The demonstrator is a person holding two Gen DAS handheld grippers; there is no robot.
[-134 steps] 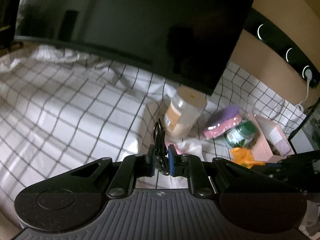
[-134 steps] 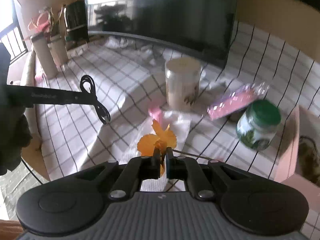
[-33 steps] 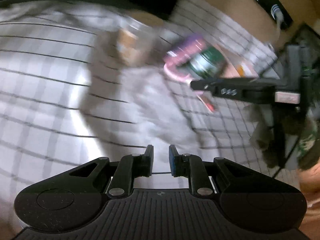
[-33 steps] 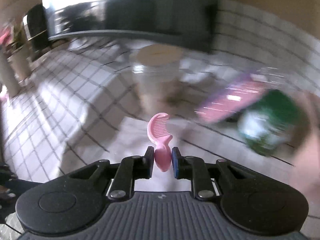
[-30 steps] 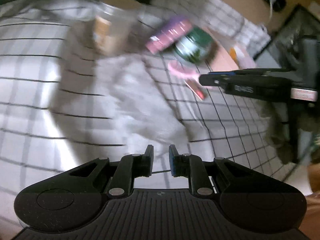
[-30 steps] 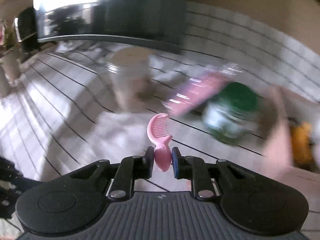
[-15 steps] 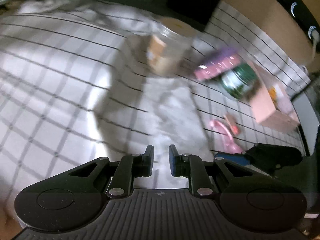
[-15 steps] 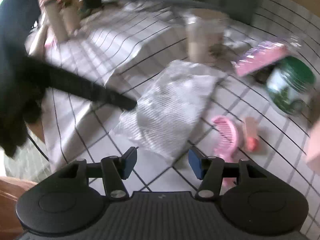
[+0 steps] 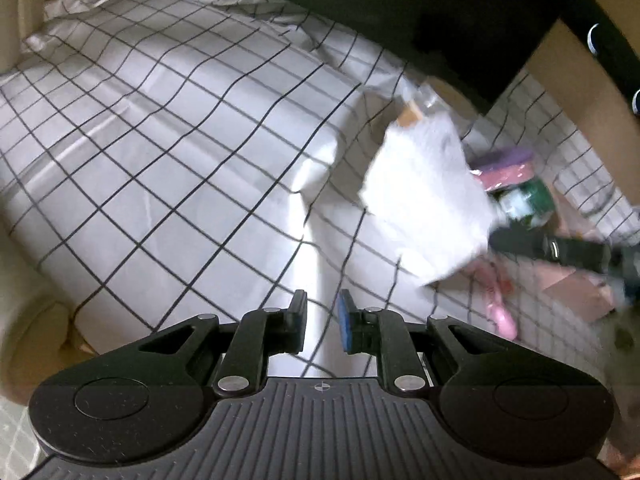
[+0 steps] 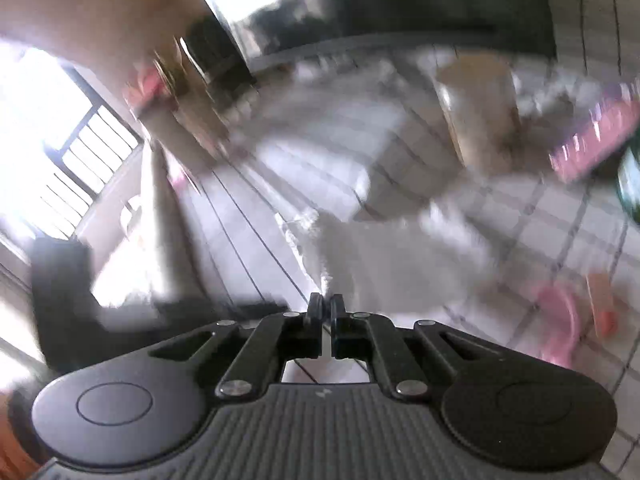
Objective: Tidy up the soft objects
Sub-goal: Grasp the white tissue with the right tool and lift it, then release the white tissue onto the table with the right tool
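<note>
Right tongs (image 10: 326, 304) pinching white cloth (image 9: 424, 196), blurred | left tongs (image 9: 321, 316) narrowly spread, empty

The white cloth (image 10: 384, 264) — thin, soft, blurred — has one edge pinched between the closed right jaws and spreads ahead of them, hanging lifted (image 9: 424, 196) above the checked tabletop (image 9: 168, 128).

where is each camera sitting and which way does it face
left wrist: on the left tool, facing down over the checked tablecloth; its own fingers show, slightly apart and empty, with the right tool at right.
right wrist: on the right tool, blurred, facing down the table; its jaws have just closed on the white cloth.
shared: white cloth, pink comb.
</note>
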